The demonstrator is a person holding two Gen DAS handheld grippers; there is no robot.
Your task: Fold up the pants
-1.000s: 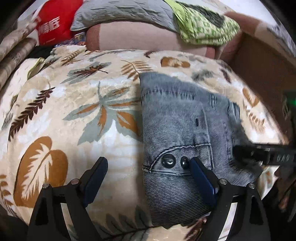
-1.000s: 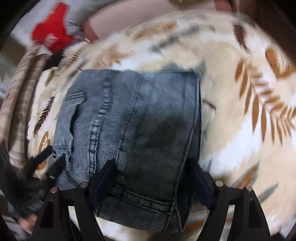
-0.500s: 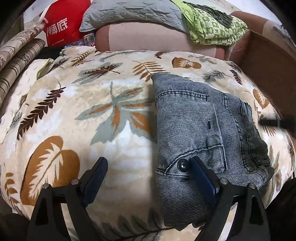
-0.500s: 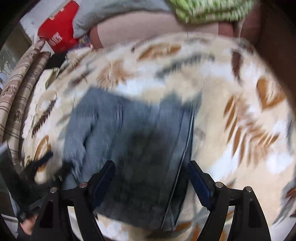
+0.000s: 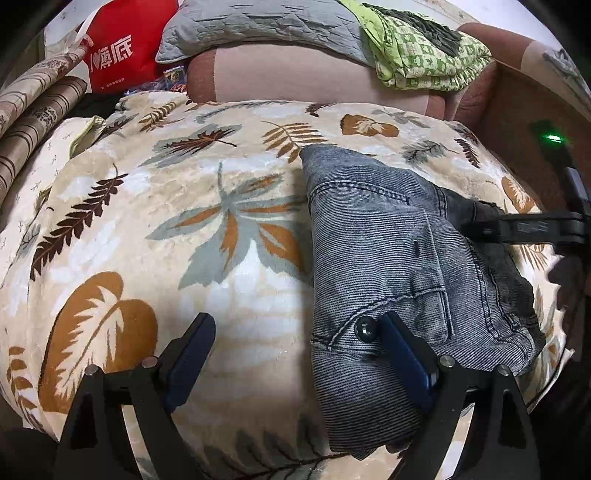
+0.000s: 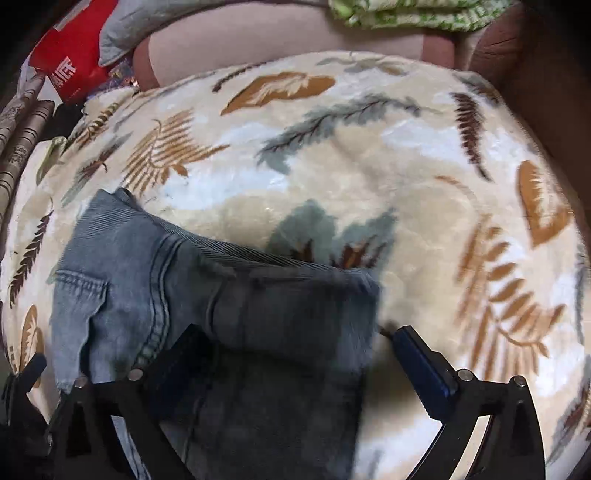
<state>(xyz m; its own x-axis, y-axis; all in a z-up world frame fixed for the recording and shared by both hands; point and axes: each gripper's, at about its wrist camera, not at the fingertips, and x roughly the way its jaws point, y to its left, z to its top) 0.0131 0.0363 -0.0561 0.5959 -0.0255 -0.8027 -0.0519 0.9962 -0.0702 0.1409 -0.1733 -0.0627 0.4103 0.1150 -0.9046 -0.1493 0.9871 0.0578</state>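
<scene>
The pants (image 5: 388,266) — grey-blue denim, folded into a compact bundle — lie on a bed under a cream blanket (image 5: 166,229) printed with brown, orange and grey leaves. In the left wrist view the bundle sits right of centre, one metal button (image 5: 364,328) showing near the front edge and a darker layer peeking out along its right side.

The left gripper (image 5: 297,354) hangs low over the blanket with its jaws spread wide. Its left finger is over bare blanket; its right finger sits at the bundle's front, just beside the button. Nothing is pinched between them.

The right gripper (image 6: 295,365) is spread too; its jaws have just been opening further. The near end of the pants (image 6: 229,306) lies between its fingers, but the right pad stands clear of the cloth over the blanket (image 6: 369,166), and the left finger is dark against the denim, so contact there cannot be told. This view is somewhat blurred. From the left wrist, the right gripper (image 5: 484,229) shows as a black bar reaching in from the right edge across the far side of the bundle.

Beyond the blanket: a pink-brown cushion (image 5: 288,81), a grey quilted pillow (image 5: 258,26), a folded green patterned cloth (image 5: 424,59) and a red bag (image 5: 118,48) — all well apart from the pants.
</scene>
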